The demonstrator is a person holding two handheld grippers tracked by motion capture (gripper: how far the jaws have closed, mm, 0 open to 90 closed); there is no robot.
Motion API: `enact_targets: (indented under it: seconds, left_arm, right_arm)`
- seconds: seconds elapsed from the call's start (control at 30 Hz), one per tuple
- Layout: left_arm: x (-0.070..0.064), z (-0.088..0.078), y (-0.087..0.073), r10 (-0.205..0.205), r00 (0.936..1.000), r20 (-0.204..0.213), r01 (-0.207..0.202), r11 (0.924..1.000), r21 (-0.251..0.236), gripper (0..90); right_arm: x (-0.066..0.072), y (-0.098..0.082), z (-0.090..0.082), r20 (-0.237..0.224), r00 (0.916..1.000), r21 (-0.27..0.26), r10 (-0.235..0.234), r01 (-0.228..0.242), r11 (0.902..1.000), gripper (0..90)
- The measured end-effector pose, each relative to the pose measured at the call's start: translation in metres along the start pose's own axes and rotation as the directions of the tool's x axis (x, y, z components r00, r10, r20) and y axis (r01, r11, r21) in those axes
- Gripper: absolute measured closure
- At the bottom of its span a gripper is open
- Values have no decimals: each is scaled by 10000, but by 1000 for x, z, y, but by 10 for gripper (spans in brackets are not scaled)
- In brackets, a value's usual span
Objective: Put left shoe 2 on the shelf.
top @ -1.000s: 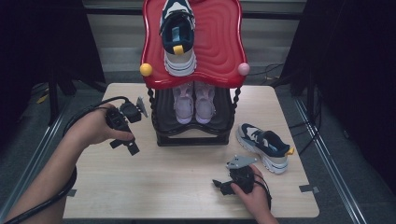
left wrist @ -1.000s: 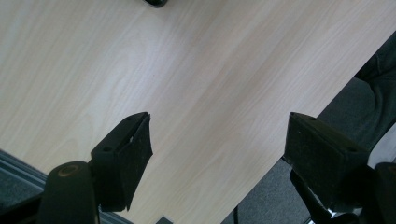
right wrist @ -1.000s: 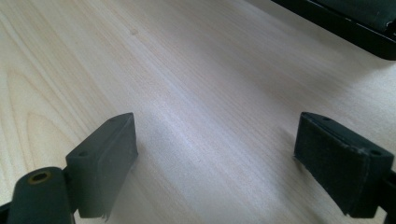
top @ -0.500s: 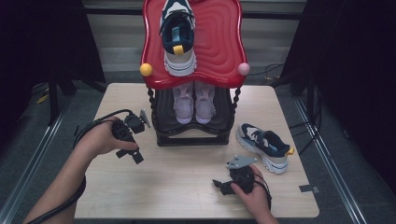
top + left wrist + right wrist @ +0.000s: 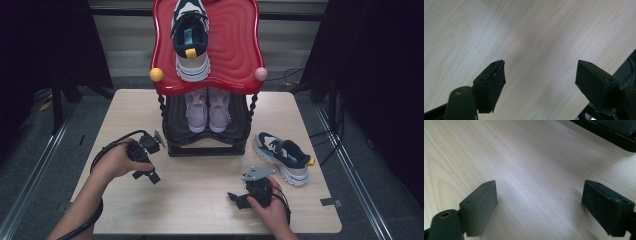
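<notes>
Our left hand-held gripper (image 5: 145, 160) hangs wide open and empty over the counter (image 5: 200, 200), like the right hand-held gripper (image 5: 245, 196). The nearest sneaker (image 5: 281, 157) lies right of the rack (image 5: 207, 135), its length running diagonally, toe toward the rack.

1. The left hand-held gripper (image 5: 540, 80) rises from the bottom of the frame, its two black jaws standing wide apart with nothing between them.
2. One pad (image 5: 496, 83) sits at lower left, the other at lower right.
3. Pale wood-grain worktop (image 5: 524, 32) lies behind the jaws across most of the frame.
4. A dark object (image 5: 630, 65), too cropped to identify, cuts into the right edge.
</notes>
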State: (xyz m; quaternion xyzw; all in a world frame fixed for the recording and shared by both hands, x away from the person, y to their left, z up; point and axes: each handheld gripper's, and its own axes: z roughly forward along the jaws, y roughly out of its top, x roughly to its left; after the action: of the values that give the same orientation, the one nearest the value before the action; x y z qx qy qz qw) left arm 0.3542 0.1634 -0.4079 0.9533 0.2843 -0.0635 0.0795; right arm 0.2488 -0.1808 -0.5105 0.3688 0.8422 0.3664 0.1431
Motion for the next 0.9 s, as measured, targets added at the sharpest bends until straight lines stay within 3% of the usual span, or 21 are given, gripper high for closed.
enact_targets:
  seconds: [0.23,0.47,0.77,0.9]
  left_arm:
    - [-1,22,2,100,9999,30,-99,9996,-267,233]
    - [-3,43,2,142,9999,-40,-145,9955,-935,229]
    - [-7,65,1,499,9986,-158,-518,9853,-1631,215]
    - [-8,71,-1,556,9974,-466,-646,9730,-2216,199]
  right_arm:
    - [0,0,0,-2,10000,-5,-7,7,10000,126]
    - [0,0,0,-2,10000,-4,1,-1,10000,126]
    - [0,0,0,3,10000,-3,-10,10,10000,126]
    - [0,0,0,1,10000,-4,-3,3,10000,126]
